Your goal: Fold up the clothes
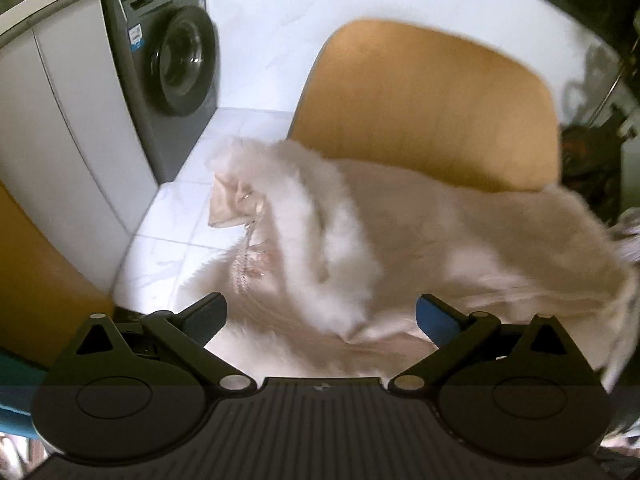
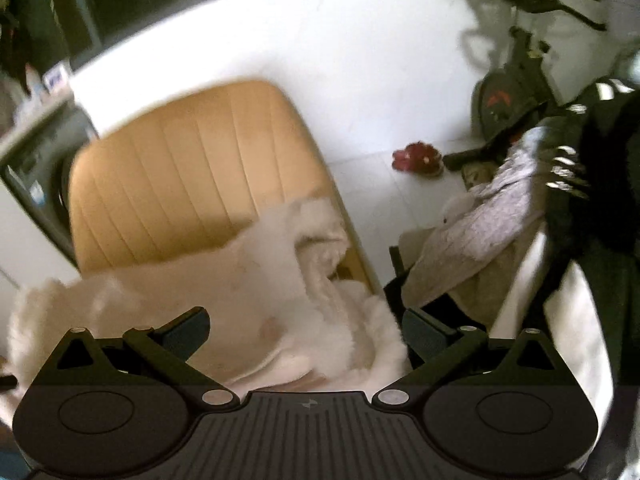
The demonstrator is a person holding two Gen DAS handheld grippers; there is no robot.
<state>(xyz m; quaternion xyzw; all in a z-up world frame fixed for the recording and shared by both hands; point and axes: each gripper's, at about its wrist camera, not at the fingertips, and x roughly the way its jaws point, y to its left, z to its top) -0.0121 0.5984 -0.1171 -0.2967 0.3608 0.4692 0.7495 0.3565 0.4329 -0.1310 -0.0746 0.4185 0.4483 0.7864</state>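
A fluffy cream-white garment (image 1: 360,240) with a zip and a lining flap lies crumpled on the seat of a tan chair (image 1: 432,96). My left gripper (image 1: 320,316) is open just above its near part, holding nothing. In the right wrist view the same garment (image 2: 248,292) is spread over the chair (image 2: 180,168) seat, with a furry fold raised at its right side. My right gripper (image 2: 306,332) is open over the garment's near edge, empty.
A grey washing machine (image 1: 168,64) and a white cabinet (image 1: 60,128) stand left of the chair. A pile of other clothes (image 2: 488,232) lies to the right, with dark garments (image 2: 600,184) hanging beside it. A red object (image 2: 418,158) lies on the white tiled floor.
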